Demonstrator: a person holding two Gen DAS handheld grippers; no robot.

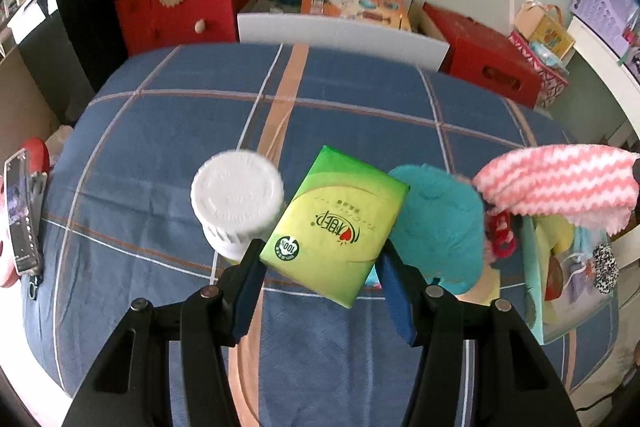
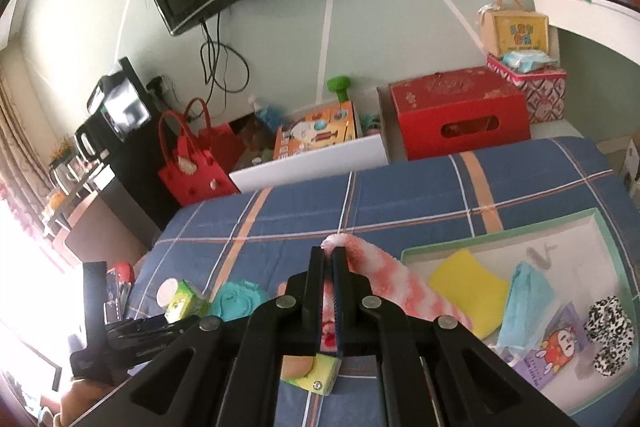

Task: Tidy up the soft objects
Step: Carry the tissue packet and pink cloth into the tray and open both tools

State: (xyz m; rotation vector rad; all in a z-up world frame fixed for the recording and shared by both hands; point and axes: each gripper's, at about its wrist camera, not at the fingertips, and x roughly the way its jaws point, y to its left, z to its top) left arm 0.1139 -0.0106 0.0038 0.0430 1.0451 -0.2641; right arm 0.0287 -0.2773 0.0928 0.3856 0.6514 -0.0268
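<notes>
Our largest worry is the pink-and-white chevron cloth [image 2: 396, 283]: the right claw [image 2: 328, 255] is closed tight on one end only, and the rest droops toward the mint-rimmed tray [image 2: 496, 239] at lower right of the right wrist view. A quick swing could let the limp tail catch the tray rim or drag the yellow sponge [image 2: 468, 287] and blue mask [image 2: 524, 303] already inside.

Next, the green tissue pack [image 1: 336, 223], at centre of the left wrist view, sits tilted between the left claw [image 1: 320, 259] fingers, which stand wide on its corners; we cannot tell how firmly they grip. It could twist free and knock the white-lidded jar [image 1: 236, 191] just left of it on the plaid bed [image 1: 160, 131]. The teal plush [image 1: 436, 223] lies just right.
</notes>
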